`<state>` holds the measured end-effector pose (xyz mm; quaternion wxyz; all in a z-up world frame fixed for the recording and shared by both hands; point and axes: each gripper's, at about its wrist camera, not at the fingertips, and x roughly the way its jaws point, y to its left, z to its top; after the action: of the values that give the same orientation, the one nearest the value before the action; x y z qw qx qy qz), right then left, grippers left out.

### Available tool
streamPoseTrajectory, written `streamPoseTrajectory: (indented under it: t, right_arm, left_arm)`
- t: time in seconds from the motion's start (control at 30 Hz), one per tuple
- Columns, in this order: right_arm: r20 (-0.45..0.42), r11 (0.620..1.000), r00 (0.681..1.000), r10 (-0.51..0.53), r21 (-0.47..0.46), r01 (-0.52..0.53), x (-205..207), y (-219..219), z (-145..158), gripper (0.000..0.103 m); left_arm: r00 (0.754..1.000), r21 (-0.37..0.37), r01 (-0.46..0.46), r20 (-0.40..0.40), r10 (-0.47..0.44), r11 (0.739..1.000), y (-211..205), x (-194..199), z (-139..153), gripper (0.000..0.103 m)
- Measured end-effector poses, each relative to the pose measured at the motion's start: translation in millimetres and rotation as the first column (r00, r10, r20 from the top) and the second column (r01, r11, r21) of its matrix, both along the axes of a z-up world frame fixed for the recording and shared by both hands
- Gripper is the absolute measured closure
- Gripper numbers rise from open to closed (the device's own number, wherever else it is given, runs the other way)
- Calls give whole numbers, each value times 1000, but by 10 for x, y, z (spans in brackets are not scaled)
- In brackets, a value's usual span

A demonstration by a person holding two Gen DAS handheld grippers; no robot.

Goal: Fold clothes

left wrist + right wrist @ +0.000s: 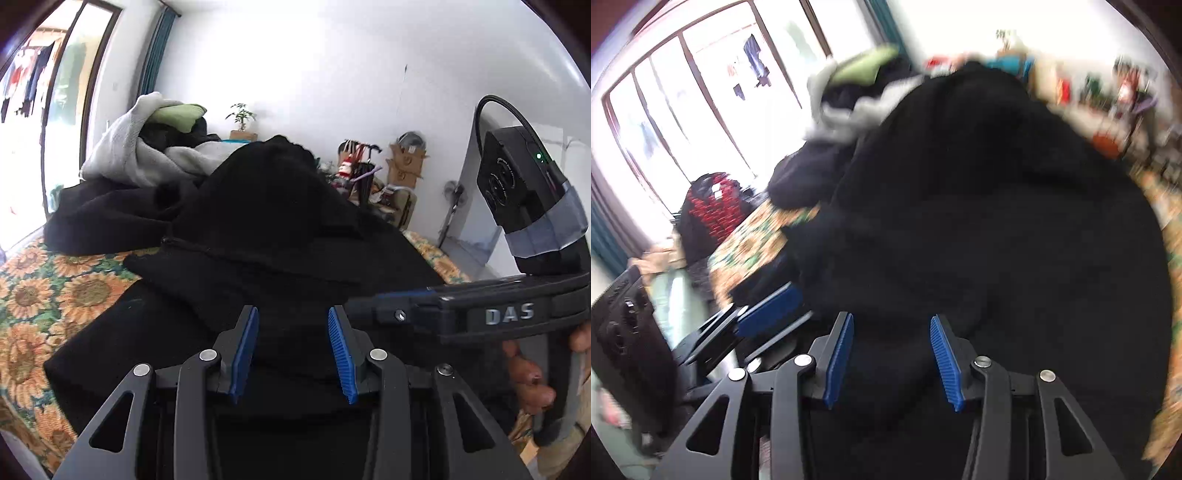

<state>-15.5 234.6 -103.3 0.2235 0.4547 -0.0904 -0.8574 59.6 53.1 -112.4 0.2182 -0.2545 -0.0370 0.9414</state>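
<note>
Left wrist view. The left tool (292,325) stood with its blue pads apart, nothing between them. Directly ahead of it and beneath it lay the black garment (280,229), heaped and bunched, not flat, on the sunflower-print bedspread (33,295). To the right of this tool the right tool (388,301) reached in over the same garment, gripped by the person's hand (532,384); only the side of its finger showed there. Beyond the garment and to the left sat a pile of clothes (147,147), grey, green and dark.

Right wrist view. The picture was motion-blurred. The right tool (892,328) had its pads apart and held nothing. The black garment (979,221) filled the space ahead of it and under it. The left tool (772,306) lay just to its left, at the garment's edge.

Assessment. The garment appeared mid-handling: rumpled, no clean fold visible. Whether it was being spread out or gathered after a fold could not be settled. Any further move would call for finding an edge or seam in the dark cloth, which the pictures barely resolve, and closing both tools on a single layer.
</note>
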Motion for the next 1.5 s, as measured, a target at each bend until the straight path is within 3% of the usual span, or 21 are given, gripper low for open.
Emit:
streamPoseTrajectory:
  t: [0.1,0.17,0.23,0.37,0.53,0.67,0.8,0.87,0.9,0.97,1.0,1.17,1.2,1.4,1.5]
  right_arm:
    - [-22,999,1000,22,-26,-22,165,83,-45,67]
    - [-133,992,991,32,124,-15,319,18,14,70]
    - [-226,957,969,100,290,-31,468,-136,28,71]
    - [-222,914,956,193,394,-93,547,-366,-62,70]
    - [-258,861,927,273,495,-116,669,-567,-114,64]
    - [-277,844,901,335,513,-156,797,-613,-91,64]
    - [-269,796,886,378,584,-162,813,-716,-156,64]
    - [-267,772,890,369,621,-134,763,-740,-222,65]
    - [-269,767,892,363,630,-122,742,-747,-241,68]
    - [-267,772,899,348,626,-113,744,-744,-236,79]
    - [-260,773,904,338,625,-109,741,-743,-236,94]
    - [-268,837,922,280,539,-97,755,-598,-98,97]
    - [-269,837,919,288,537,-105,795,-590,-76,102]
    - [-294,853,911,288,510,-105,975,-516,72,93]
    - [-314,813,898,309,576,-78,933,-623,50,82]
  left_arm:
    - [999,-13,-52,5,52,999,-202,39,-1,62]
    - [997,28,-70,33,69,997,-400,14,0,62]
    - [993,102,-90,83,81,991,-602,-55,-5,62]
    - [975,233,-160,190,116,959,-833,-286,9,62]
    - [955,237,-197,264,132,951,-735,-505,10,62]
    - [938,229,-209,322,129,951,-643,-713,-5,62]
    - [917,221,-221,378,125,950,-552,-922,-19,62]
    - [913,234,-231,387,127,944,-544,-973,-54,67]
    - [914,235,-243,380,141,941,-553,-956,-69,79]
    - [918,248,-256,365,155,934,-586,-924,-100,92]
    - [920,267,-257,362,151,929,-619,-912,-116,98]
    - [918,349,-259,380,117,901,-761,-901,-132,102]
    - [918,354,-258,380,114,899,-775,-897,-122,102]
    - [918,364,-254,382,105,896,-786,-868,-111,102]
    - [912,363,-258,397,102,895,-757,-884,-142,102]
